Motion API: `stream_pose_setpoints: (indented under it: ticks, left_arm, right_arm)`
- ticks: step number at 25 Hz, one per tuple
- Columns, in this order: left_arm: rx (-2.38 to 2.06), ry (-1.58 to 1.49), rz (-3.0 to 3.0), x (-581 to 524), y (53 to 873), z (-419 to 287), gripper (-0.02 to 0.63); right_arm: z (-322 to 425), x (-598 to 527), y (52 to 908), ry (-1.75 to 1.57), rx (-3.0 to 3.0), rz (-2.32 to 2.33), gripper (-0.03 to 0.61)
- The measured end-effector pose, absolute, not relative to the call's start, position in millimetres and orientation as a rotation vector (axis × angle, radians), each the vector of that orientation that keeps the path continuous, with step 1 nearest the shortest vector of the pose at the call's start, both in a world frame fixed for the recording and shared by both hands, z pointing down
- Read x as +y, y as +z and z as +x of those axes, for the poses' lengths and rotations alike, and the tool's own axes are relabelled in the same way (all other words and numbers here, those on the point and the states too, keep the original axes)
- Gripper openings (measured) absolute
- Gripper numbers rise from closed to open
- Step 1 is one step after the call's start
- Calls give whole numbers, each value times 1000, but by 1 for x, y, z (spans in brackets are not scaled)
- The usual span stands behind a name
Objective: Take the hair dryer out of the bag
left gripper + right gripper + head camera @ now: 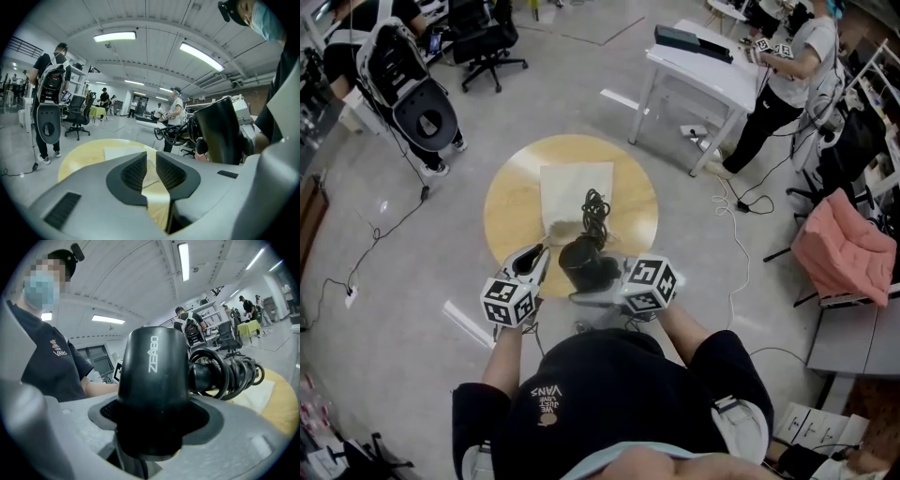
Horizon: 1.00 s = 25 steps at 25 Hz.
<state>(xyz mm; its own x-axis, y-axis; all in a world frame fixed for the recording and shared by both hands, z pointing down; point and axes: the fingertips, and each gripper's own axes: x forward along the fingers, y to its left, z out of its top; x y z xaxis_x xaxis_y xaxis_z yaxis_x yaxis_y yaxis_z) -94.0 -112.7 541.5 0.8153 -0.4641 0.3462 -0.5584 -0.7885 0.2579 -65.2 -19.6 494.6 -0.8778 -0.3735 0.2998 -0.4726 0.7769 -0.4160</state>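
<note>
Hair dryer [154,366]: right gripper [152,427] fingers pinching barrel; left gripper [151,171] fingers gaping slightly, empty. Cord [596,211] dangling at twelve o'clock, possibly snagging bag [572,187].

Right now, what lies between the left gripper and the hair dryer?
Nothing: head view shows only bare tabletop between left gripper and hair dryer.

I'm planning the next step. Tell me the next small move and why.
Probably lower the dryer onto bare table beside the bag and let go. The right gripper is shut on the dryer, which is out of the bag. The bag lies flat on the table, and the left gripper is open with nothing between its jaws.
</note>
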Motion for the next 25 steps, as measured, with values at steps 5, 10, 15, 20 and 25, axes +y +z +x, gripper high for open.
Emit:
stream_pose_setpoints:
  ticks: [5, 10, 15, 20, 25]
  left_arm:
    - [-776, 334, 2642, -105, 535, -107, 47]
    - [-764, 300, 2662, -93, 525, -115, 31]
    - [-772, 270, 2692, -84, 517, -122, 21]
    - [-788, 252, 2699, -82, 511, -118, 16]
    - [-779, 224, 2707, -60, 504, -120, 14]
  right_arm:
    - [-69, -23, 489, 717, -2799, 721, 359]
    - [-74, -23, 482, 741, -2839, 764, 359]
    - [-79, -24, 479, 768, -2882, 803, 359]
    - [-72, -29, 475, 817, -2914, 832, 359]
    - [-77, -16, 476, 833, -2923, 832, 360]
